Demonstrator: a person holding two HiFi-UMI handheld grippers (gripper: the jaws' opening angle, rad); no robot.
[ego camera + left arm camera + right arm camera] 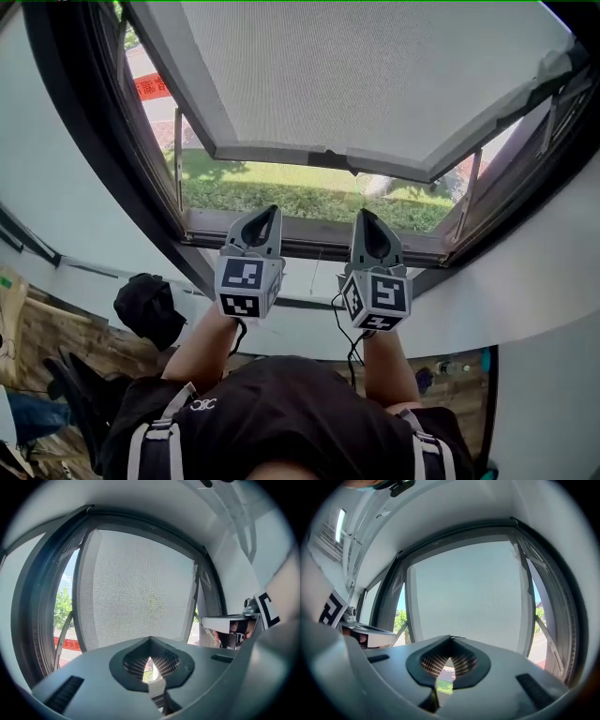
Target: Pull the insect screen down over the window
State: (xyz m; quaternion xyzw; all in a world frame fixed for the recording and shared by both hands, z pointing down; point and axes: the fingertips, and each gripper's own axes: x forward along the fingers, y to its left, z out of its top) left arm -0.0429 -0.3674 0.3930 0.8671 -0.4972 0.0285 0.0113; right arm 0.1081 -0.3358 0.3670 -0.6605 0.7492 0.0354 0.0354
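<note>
closest to the camera is the person's dark shirt (281, 412) with grey straps. at the far left, a black bag (148, 309) lies near the wall. next comes the left gripper (269, 214), which points at the window sill (319, 246); its jaws are pressed together with nothing between them. the insect screen (375, 75) covers only the upper part of the window. its bottom bar (281, 155) hangs above both grippers, and grass shows through the open gap below. the right gripper (363, 216) is also closed and empty.

i think closed jaws cannot take the bar; they may slip off it or poke the mesh. an uneven pull could tilt the bar and jam it in the side tracks. the mesh is fine, grey and thin. the bar looks like flat pale metal. the grippers are smooth grey plastic with ribbed pads.
</note>
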